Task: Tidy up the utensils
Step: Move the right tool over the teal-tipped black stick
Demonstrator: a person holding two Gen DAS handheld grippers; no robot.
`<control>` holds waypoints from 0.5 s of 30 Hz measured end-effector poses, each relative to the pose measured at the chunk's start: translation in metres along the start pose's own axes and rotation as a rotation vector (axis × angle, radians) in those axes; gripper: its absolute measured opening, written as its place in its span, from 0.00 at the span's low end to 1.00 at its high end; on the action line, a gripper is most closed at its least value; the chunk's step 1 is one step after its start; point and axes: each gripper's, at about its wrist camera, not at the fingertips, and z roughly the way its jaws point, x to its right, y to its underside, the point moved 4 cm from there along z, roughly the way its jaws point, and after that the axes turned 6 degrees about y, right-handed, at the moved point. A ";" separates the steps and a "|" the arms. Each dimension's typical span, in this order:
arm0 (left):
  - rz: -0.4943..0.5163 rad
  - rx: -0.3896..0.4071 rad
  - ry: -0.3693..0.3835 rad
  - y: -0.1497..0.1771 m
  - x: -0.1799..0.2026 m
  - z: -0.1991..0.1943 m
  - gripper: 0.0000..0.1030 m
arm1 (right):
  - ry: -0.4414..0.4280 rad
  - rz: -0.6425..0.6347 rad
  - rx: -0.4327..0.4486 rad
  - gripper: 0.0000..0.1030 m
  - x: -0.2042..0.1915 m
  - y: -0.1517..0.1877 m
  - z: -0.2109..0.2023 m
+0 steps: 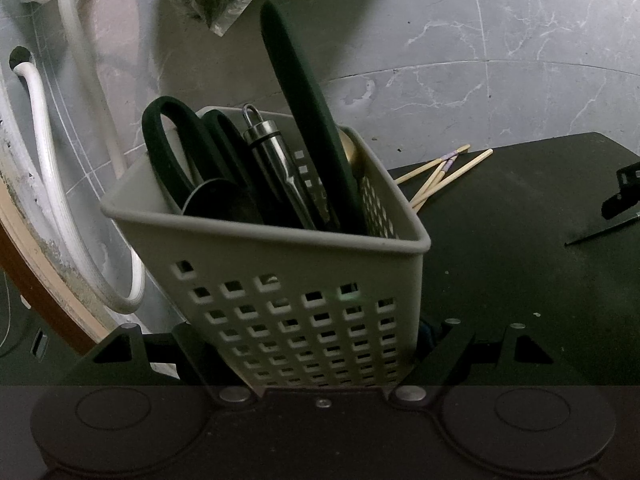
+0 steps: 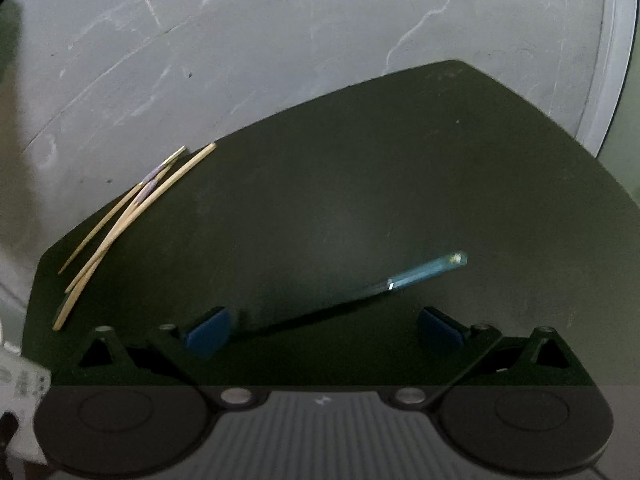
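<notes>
Left wrist view: left gripper (image 1: pixel 316 344) jaws clamped on grey perforated plastic basket (image 1: pixel 280 280), tilted, holding black-handled scissors (image 1: pixel 180 152), steel tool (image 1: pixel 276 160), dark long handle (image 1: pixel 304 120). Wooden chopsticks (image 1: pixel 444 172) just behind on dark mat (image 1: pixel 520 240).

Right wrist view: right gripper (image 2: pixel 324 330) jaws wide apart, holding nothing, over thin blue-handled utensil (image 2: pixel 424 272) lying on mat on grey marble counter (image 2: pixel 320 20).

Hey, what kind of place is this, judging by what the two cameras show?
Probably a home kitchen or utility corner: a grey perforated plastic utensil caddy full of scissors and tools, wooden chopsticks on a dark mat, and white hoses against grey marble-look tile.
</notes>
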 end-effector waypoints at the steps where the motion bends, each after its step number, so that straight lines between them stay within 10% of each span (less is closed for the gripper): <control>1: 0.000 0.000 0.000 0.000 0.000 0.000 0.80 | 0.011 -0.007 0.009 0.94 -0.001 -0.001 0.002; 15: 0.002 0.000 0.003 0.000 0.001 0.000 0.80 | 0.039 -0.044 0.069 0.26 -0.036 -0.029 0.022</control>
